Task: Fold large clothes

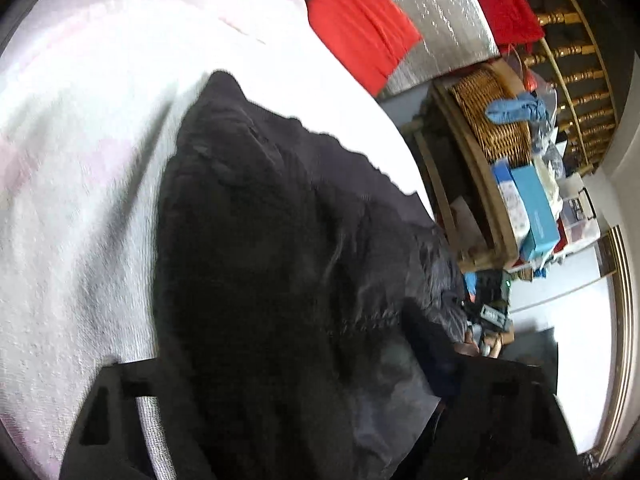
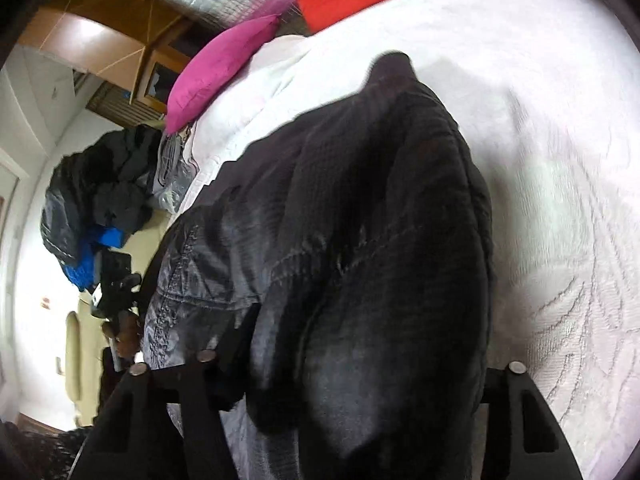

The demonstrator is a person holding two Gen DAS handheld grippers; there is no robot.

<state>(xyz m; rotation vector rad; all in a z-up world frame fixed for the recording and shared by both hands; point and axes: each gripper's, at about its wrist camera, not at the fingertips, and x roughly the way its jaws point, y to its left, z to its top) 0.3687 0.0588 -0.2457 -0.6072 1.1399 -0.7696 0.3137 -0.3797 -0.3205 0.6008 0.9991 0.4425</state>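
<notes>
A large black jacket (image 1: 280, 248) with a shiny grey quilted lining lies bunched on a white textured bedspread (image 1: 80, 200). It also fills the right wrist view (image 2: 380, 240). My left gripper (image 1: 316, 420) is shut on the jacket, with dark fabric bulging between its black fingers (image 1: 132, 420). My right gripper (image 2: 344, 412) is shut on the jacket too, the cloth draped over and between its fingers (image 2: 176, 420). Both pairs of fingertips are hidden by the fabric.
A red cushion (image 1: 360, 28) and a pink cushion (image 2: 220, 68) lie at the head of the bed. A wicker basket (image 1: 492, 120) and boxes sit on a wooden stand beside the bed. A heap of dark clothes (image 2: 104, 188) lies off the bed's other side.
</notes>
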